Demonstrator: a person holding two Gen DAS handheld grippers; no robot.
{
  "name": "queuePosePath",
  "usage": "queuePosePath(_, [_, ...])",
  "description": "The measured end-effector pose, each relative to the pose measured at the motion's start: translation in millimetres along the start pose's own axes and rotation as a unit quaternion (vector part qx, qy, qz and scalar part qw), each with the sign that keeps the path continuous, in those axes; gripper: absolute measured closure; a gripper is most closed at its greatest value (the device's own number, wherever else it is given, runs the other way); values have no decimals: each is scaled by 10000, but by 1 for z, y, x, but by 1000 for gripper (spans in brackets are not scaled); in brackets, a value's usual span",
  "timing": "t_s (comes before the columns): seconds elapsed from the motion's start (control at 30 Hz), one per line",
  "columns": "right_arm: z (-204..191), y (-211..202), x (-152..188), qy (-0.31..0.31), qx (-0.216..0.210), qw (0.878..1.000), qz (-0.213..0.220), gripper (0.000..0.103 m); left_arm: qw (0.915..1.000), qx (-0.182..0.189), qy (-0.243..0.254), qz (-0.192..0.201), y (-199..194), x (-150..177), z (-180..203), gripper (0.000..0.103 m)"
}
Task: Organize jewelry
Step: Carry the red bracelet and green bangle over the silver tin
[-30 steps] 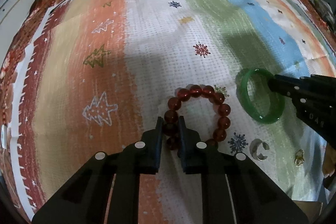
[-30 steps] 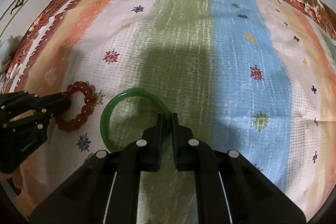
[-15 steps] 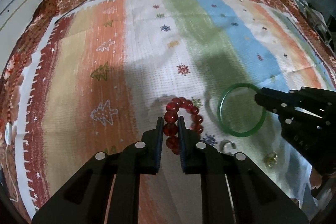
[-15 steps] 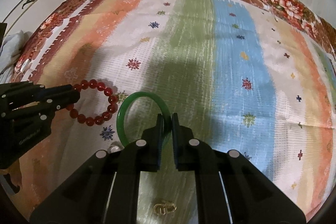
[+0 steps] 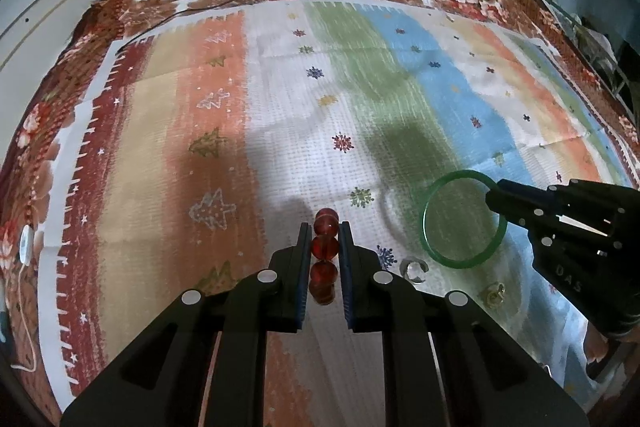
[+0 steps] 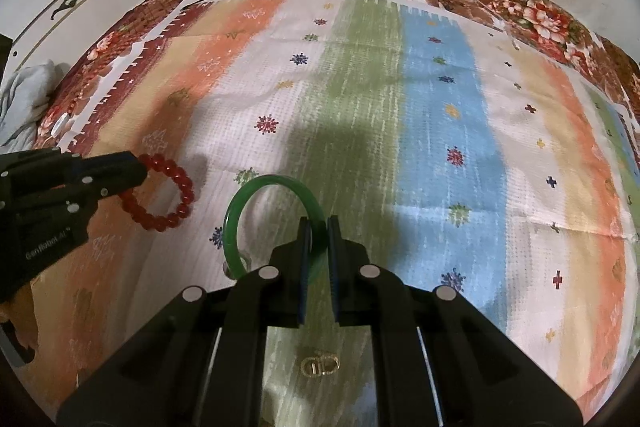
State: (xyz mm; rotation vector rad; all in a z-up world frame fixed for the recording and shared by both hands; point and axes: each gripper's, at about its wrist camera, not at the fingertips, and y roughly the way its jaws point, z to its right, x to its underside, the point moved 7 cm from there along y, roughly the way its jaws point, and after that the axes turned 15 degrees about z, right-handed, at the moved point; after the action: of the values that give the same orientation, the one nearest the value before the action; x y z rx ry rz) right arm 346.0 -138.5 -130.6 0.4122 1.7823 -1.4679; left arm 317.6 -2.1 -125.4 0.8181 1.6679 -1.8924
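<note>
Slippage is the worry: the left tool (image 5: 325,242) pinches only one bead of the red bracelet (image 6: 170,195). Right tool (image 6: 317,239) clamps the smooth green bangle (image 6: 256,205) by its rim, so it could swivel loose.

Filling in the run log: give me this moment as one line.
left gripper: shut on red bead bracelet | right gripper: shut on green bangle | both lifted above striped cloth | silver ring, gold charm on cloth
</note>
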Motion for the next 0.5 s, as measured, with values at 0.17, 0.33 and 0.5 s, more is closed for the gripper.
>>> queuePosePath(0.17, [-2,-13,-2,-9,-12,10000,89,93,9999,28,-57,97,-12,-3,0,90])
queuePosePath(0.33, [-1,-28,-8,17,35,9997,248,93,9998,32,-85,202,-24,-5,3,90])
queuePosePath(0.5, [-3,-41,-13,42,-20,9994,349,93,9996,12,-123,268,-34,-5,1,90])
